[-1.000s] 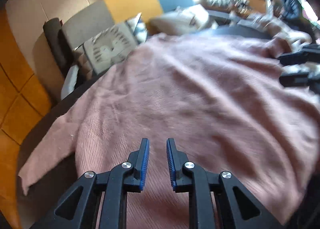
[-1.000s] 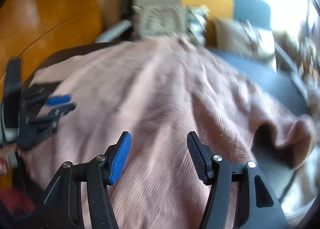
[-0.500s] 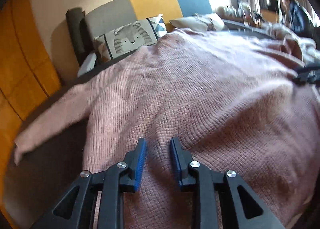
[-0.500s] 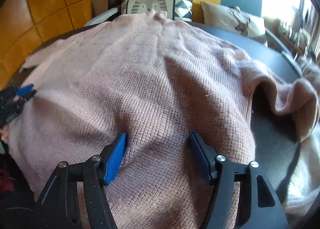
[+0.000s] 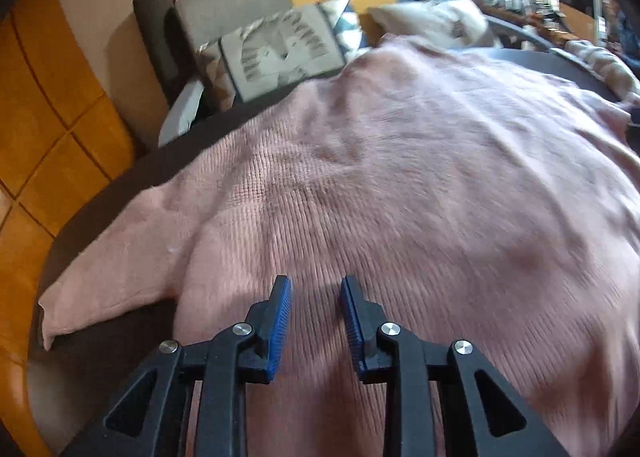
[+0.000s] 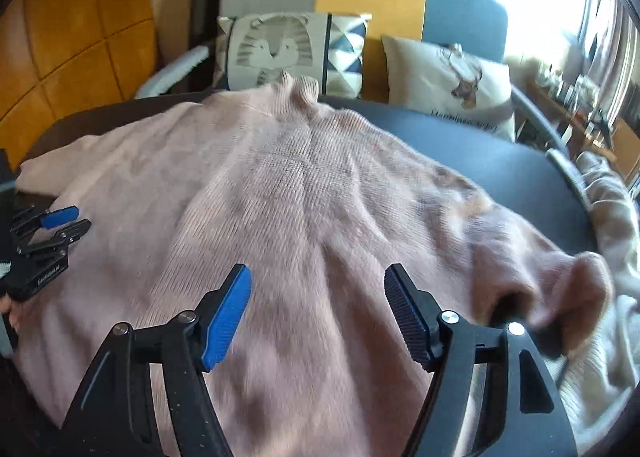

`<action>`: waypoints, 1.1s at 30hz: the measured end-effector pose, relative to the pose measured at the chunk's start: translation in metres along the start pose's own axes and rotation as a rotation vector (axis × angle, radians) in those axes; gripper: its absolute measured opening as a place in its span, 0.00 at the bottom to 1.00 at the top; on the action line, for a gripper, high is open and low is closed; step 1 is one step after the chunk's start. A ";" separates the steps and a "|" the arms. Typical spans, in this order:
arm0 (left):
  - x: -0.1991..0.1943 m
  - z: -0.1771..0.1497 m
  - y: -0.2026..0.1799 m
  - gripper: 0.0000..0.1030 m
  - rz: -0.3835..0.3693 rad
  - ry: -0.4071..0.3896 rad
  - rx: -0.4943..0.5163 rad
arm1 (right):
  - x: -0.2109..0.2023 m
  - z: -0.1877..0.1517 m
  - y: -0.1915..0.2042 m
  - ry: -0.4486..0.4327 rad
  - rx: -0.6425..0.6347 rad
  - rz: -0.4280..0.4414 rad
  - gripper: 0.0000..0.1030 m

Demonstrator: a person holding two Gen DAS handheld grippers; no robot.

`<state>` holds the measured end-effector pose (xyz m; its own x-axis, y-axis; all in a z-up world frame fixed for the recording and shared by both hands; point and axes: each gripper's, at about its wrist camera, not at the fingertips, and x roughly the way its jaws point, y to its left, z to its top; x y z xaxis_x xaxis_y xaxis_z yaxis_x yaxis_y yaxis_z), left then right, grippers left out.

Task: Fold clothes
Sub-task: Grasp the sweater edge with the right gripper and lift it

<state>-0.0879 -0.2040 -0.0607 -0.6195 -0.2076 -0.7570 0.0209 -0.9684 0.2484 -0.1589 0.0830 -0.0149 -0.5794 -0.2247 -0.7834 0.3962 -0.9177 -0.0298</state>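
Pink sweater (image 5: 400, 197) — near hem cut off by both frames' lower edges, right side motion-blurred.

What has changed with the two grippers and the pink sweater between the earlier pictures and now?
Both grippers have just been opening: the left gripper a little, the right gripper wider. Only flat knit shows between their pads, nothing pinched. The pink sweater still lies spread on the dark table, its right sleeve still bunched.

The pink sweater (image 6: 304, 193) covers most of the desk (image 6: 480, 153). Bare desk remains far right and at the near left (image 5: 120, 321). Cushions (image 6: 280, 53) block the far edge; a pale garment pile (image 6: 612, 193) crowds the right.
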 end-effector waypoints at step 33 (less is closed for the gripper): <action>0.105 0.137 0.018 0.31 -0.007 -0.078 -0.244 | 0.200 0.223 0.021 0.201 0.015 0.065 0.39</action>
<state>-0.2601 -0.2238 -0.0529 -0.6786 -0.1986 -0.7071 0.1991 -0.9764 0.0832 -0.4255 -0.0547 -0.0337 -0.3984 -0.2152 -0.8916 0.4167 -0.9085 0.0331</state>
